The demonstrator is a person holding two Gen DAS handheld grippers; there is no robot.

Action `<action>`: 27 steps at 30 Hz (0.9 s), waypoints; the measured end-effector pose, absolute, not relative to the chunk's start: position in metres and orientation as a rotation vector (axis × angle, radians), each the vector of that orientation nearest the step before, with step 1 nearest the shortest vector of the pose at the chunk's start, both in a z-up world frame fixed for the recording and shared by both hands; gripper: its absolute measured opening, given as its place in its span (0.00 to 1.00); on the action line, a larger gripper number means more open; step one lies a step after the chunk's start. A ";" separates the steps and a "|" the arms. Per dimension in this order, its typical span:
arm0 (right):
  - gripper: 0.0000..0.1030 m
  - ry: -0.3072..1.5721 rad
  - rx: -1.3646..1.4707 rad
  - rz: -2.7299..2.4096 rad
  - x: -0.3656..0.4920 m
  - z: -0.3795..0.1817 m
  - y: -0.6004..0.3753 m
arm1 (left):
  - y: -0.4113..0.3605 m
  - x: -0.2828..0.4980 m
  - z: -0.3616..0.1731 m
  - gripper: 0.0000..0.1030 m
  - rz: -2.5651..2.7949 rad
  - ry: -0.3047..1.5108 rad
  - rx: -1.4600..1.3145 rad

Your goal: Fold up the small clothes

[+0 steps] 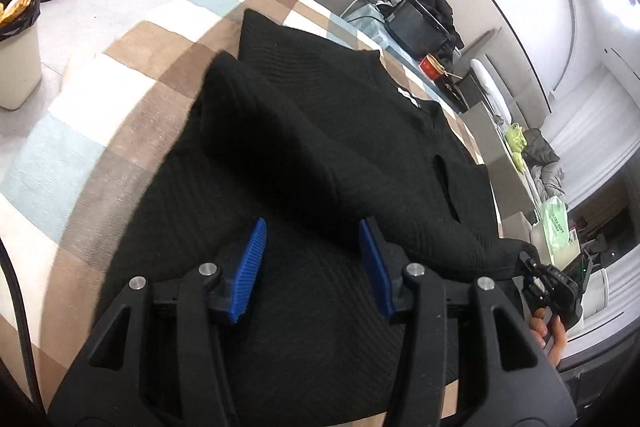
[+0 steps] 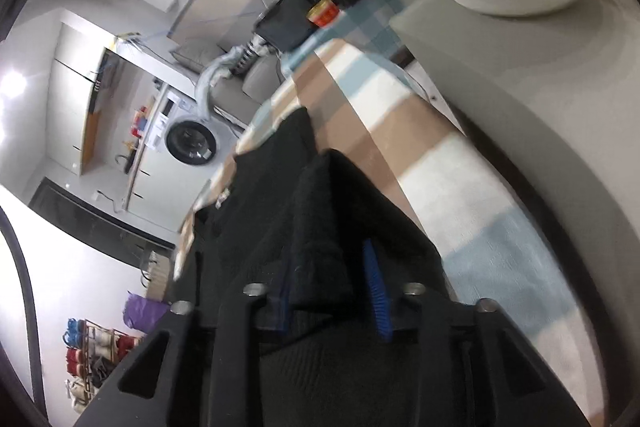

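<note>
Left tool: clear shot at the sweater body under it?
Probably yes. The left tool is open right over the black sweater, nothing between; the right tool grips a sleeve off to the side.

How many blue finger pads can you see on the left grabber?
2. One blue pad sits on the left finger, the other blue pad on the right finger of the left gripper. They stand apart above the black sweater.

A worktop covered by a checked cloth [image 1: 132, 99] in brown, cream and pale blue carries a black sweater [image 1: 320, 131], spread ahead of and beneath the jaws.
</note>
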State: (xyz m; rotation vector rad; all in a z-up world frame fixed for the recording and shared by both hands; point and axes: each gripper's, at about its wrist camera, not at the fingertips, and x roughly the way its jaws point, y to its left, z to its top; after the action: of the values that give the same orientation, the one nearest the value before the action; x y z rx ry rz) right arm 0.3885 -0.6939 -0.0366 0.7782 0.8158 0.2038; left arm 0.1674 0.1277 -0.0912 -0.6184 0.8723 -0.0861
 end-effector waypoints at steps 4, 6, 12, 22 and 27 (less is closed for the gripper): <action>0.05 0.770 0.791 0.259 0.385 -0.021 -0.684 | 0.144 0.161 -0.087 0.43 -0.054 0.851 -0.649; 0.05 0.738 0.817 0.304 0.379 -0.006 -0.682 | 0.150 0.157 -0.084 0.43 -0.046 0.842 -0.664; 0.05 0.559 0.992 0.464 0.345 0.044 -0.686 | 0.145 0.144 -0.079 0.43 -0.133 0.846 -0.699; 0.05 0.539 0.989 0.429 0.327 0.053 -0.687 | 0.070 0.150 -0.100 0.52 -0.471 0.911 -0.817; 0.05 0.530 0.983 0.439 0.323 0.053 -0.683 | 0.045 0.172 -0.110 0.55 -0.483 0.895 -0.912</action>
State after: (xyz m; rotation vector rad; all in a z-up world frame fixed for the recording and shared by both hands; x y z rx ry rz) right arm 0.3226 -0.6833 0.0535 0.9830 0.5304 0.4390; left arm 0.1715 0.0448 -0.1104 -0.9118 0.8954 -0.4833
